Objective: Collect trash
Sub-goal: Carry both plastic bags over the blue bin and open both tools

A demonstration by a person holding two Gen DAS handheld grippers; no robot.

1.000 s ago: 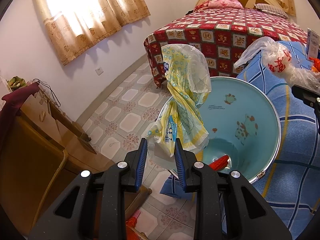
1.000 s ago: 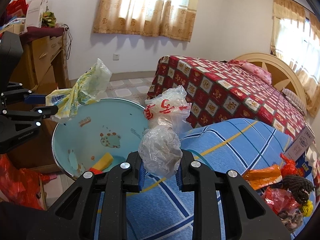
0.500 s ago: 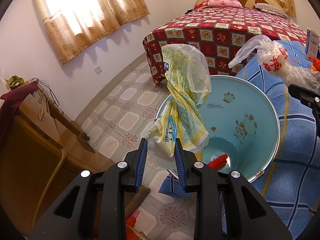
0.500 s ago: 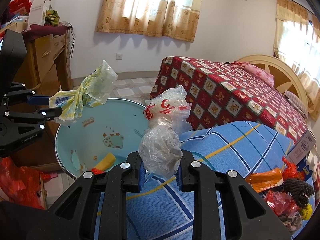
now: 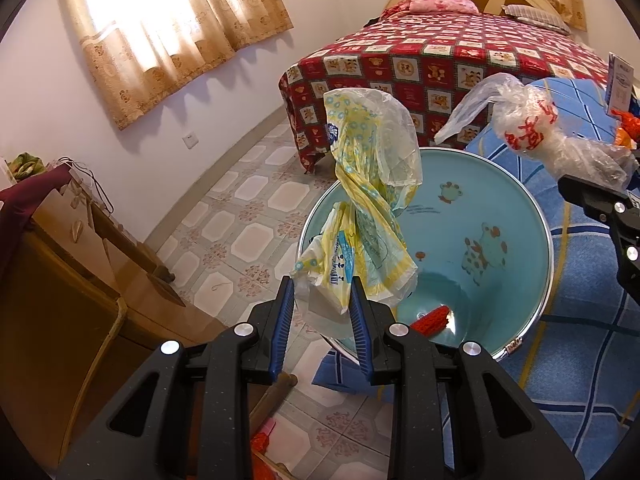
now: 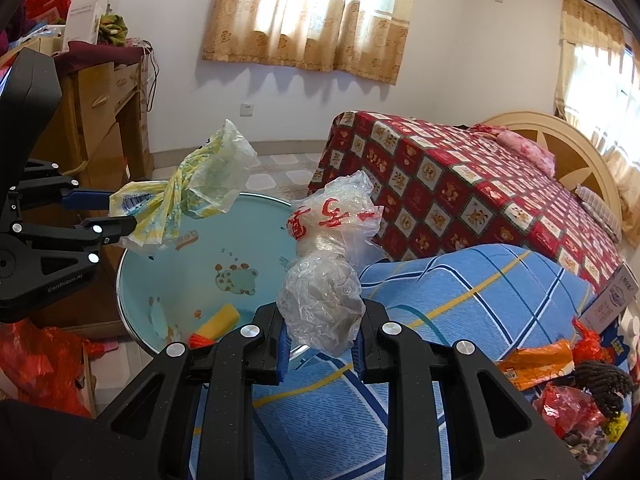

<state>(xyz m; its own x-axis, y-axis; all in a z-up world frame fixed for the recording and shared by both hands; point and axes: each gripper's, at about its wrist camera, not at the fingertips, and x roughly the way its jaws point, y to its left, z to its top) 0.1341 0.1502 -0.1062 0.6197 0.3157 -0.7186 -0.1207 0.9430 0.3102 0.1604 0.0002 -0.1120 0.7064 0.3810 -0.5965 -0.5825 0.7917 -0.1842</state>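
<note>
My left gripper (image 5: 322, 306) is shut on a yellow patterned plastic bag (image 5: 368, 208), held over the near rim of a light blue basin (image 5: 500, 216). The basin holds a yellow and red wrapper (image 6: 218, 324). My right gripper (image 6: 322, 342) is shut on a crumpled clear plastic bag with red print (image 6: 326, 268), held above the blue checked cloth beside the basin's right rim. The left gripper and its yellow bag (image 6: 188, 196) show at left in the right wrist view. The clear bag (image 5: 532, 132) shows at right in the left wrist view.
The basin rests on a blue checked cloth (image 6: 460, 292). More trash, an orange wrapper (image 6: 536, 360) and red wrappers (image 6: 568, 404), lies at the cloth's right end. A bed with a red quilt (image 6: 460, 184) stands behind. A wooden cabinet (image 5: 60, 280) stands left, above tiled floor (image 5: 248, 216).
Both grippers have kept their bags. The right gripper with the clear bag has moved slightly closer to the basin. The left gripper has barely moved.
</note>
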